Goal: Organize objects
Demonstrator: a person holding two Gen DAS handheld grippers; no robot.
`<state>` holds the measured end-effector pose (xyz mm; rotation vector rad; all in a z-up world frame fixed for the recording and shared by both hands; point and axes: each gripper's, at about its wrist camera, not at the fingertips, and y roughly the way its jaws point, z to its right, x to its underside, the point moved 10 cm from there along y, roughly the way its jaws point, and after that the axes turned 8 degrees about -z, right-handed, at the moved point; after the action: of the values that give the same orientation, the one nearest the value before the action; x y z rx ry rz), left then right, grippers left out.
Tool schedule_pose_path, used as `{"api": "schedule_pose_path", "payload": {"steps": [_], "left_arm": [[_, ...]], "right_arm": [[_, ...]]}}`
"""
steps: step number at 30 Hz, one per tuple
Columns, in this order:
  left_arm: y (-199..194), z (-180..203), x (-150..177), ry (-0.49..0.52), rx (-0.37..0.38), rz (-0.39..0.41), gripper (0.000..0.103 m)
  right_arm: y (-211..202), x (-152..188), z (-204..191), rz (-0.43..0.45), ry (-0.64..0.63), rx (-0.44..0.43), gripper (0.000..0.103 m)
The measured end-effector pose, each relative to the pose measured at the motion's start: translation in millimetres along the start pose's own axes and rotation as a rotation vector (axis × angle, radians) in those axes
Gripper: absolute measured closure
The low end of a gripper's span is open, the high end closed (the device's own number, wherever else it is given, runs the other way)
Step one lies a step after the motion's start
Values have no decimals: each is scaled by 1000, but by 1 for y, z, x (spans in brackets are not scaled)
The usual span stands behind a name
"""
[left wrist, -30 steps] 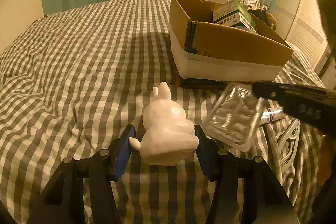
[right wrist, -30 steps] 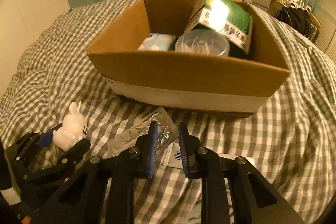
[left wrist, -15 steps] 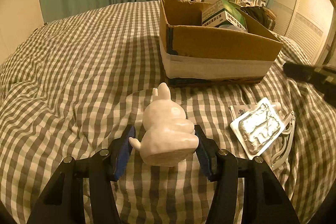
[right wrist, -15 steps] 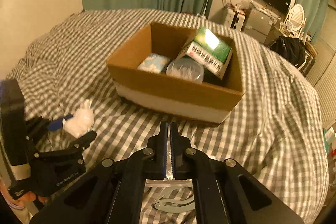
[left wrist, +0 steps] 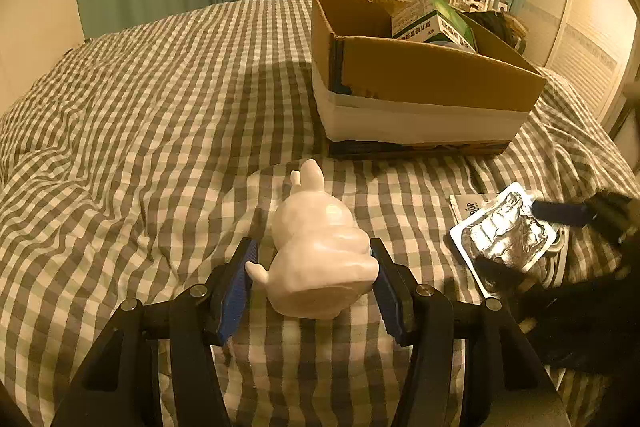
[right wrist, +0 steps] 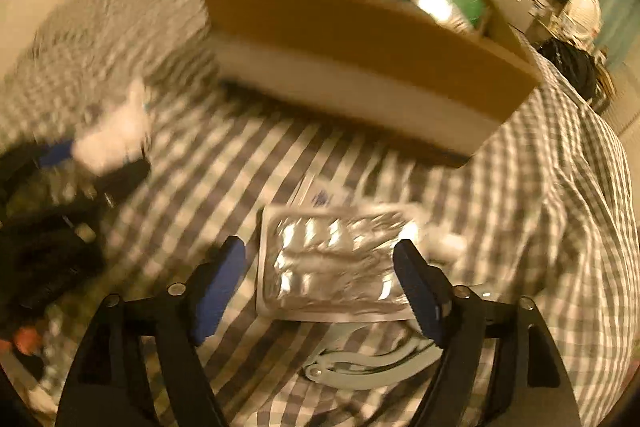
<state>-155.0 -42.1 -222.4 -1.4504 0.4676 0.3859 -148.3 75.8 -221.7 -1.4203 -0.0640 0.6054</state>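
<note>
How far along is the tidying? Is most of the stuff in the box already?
Partly. The cardboard box already holds a green carton and something else beside it. The left tool grips the white rabbit figure. The right tool hangs open over the foil blister pack, which lies on the bed with a paper slip and a pale clip.

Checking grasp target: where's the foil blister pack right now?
Right wrist view: foil blister pack lies flat on the checked bedspread between the open right gripper fingers, in front of the cardboard box.
</note>
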Motion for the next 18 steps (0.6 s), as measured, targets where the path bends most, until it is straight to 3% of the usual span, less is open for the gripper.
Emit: {"api": "schedule_pose_path", "payload": {"steps": [2, 5, 9, 11, 14, 16, 18], "left_arm": [[-1, -3, 0, -9, 2, 1, 46], [-1, -8, 1, -22, 6, 2, 46], [-1, -9, 2, -29, 9, 0, 46], [-1, -9, 2, -28, 5, 2, 46], [-3, -9, 2, -29, 0, 3, 46], [-5, -9, 1, -29, -3, 4, 46], [-7, -8, 1, -27, -6, 6, 46]], "right_arm": [[12, 3, -5, -18, -35, 44, 14], [20, 4, -9, -13, -93, 120, 12], [20, 6, -5, 3, -84, 122, 13], [16, 6, 1, 12, -66, 136, 34], [4, 7, 10, 41, -35, 115, 54], [-5, 7, 16, 60, -20, 103, 76], [-17, 8, 18, 86, -9, 96, 84]]}}
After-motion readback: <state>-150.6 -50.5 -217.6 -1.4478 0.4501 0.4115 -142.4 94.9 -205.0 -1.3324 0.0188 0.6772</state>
